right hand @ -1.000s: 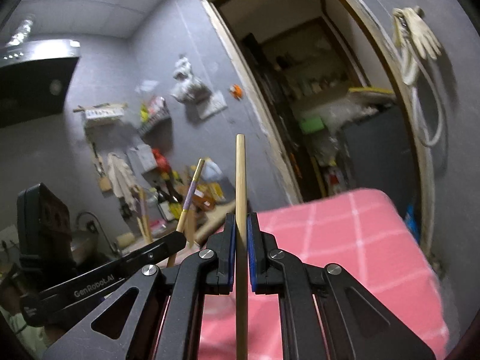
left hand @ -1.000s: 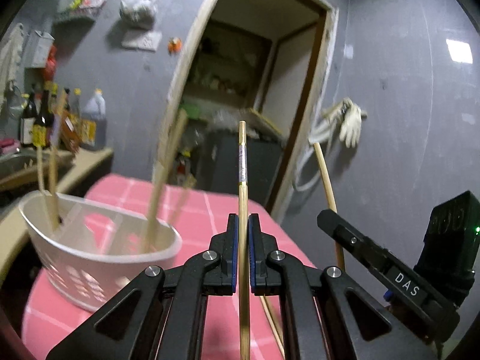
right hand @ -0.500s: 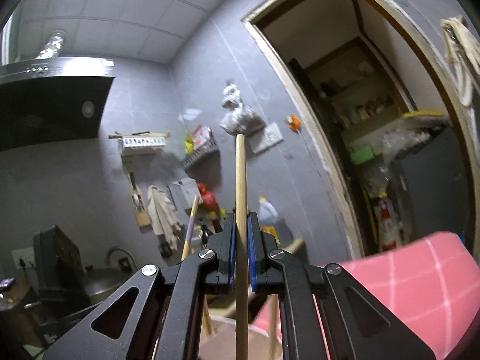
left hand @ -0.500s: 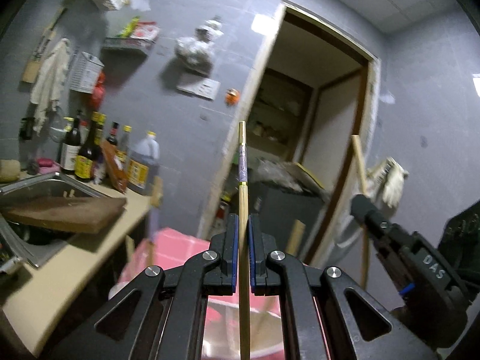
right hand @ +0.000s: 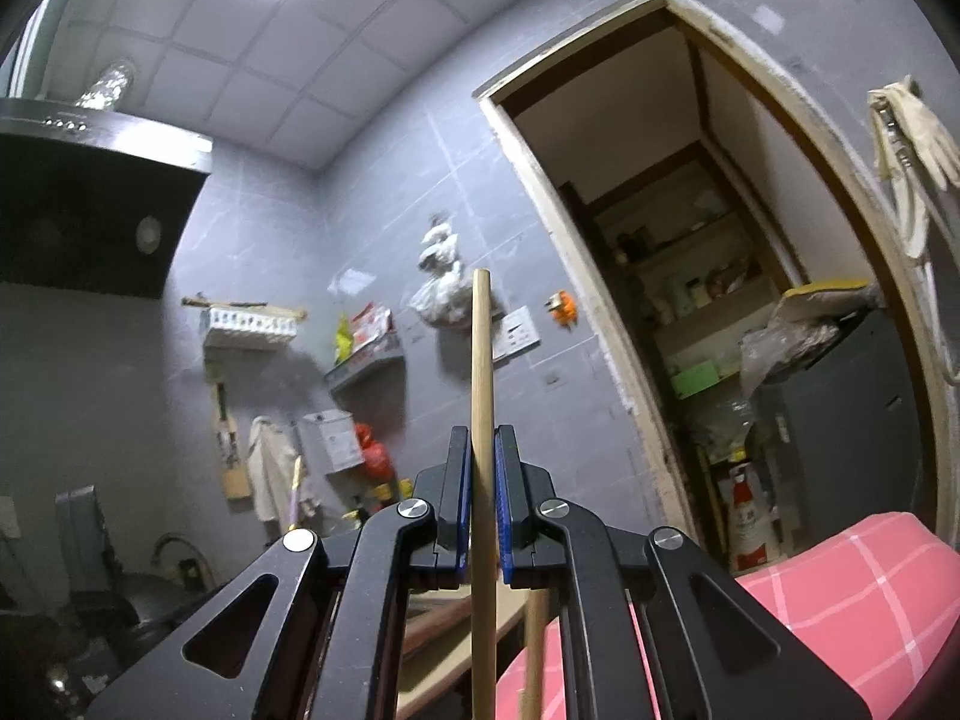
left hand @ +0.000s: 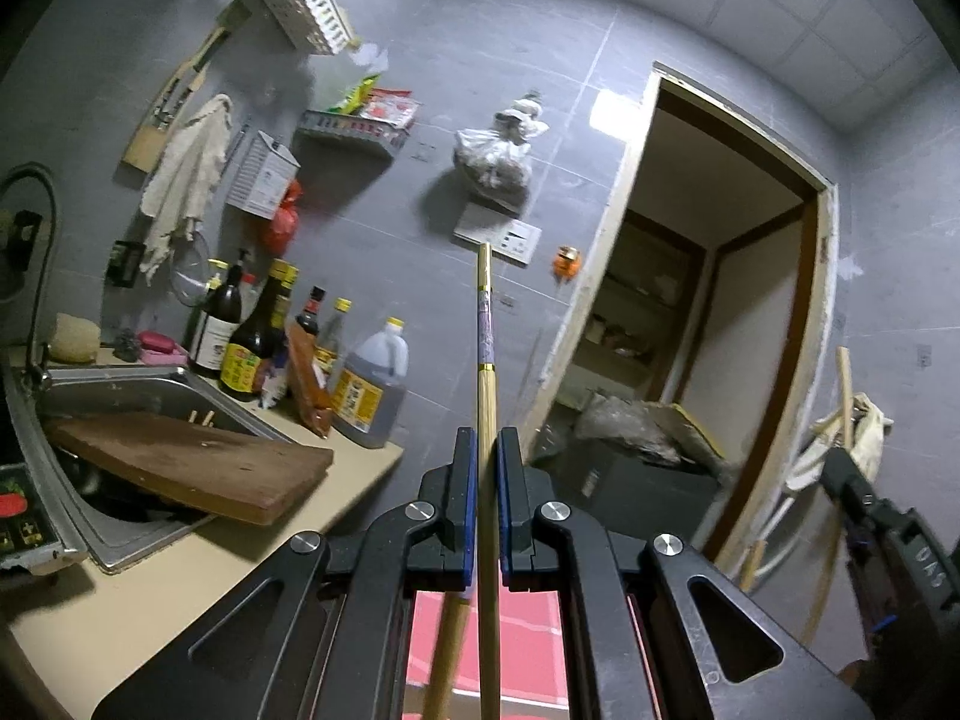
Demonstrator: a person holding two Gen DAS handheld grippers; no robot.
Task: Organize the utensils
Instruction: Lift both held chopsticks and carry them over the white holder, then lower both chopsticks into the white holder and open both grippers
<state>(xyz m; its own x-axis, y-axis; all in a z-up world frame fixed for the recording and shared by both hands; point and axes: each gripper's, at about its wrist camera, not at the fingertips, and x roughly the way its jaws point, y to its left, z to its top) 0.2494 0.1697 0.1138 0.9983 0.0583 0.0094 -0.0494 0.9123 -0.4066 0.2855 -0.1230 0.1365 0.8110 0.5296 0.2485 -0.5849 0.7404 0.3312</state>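
Bamboo is what each of my claws carries at this moment. Finding on progress: the job is part way, with at least two pieces not yet put away. No holder or basket shows in either view, so I cannot count what is already stowed. One further stick shows low in the left view, below my fingers and over the pink checked cloth; what it rests in or on I cannot tell.

Left claw: closed almost fully, blue pads pressed on a slim chopstick that stands upright between them. Its upper part carries a purple patterned band between two gold rings, and the tip rises well above my fingers against the grey tiled wall. The sink, with a wooden board lying across it, sits off to the left, well apart from the load.

Right claw: likewise closed almost fully, pads gripping a plain wooden chopstick, upright and leaning only slightly. Another pale stick shows behind my fingers low in that view; I cannot tell which piece it is.

Remaining, in my judgement: bring both sticks over their container, lower them in and release
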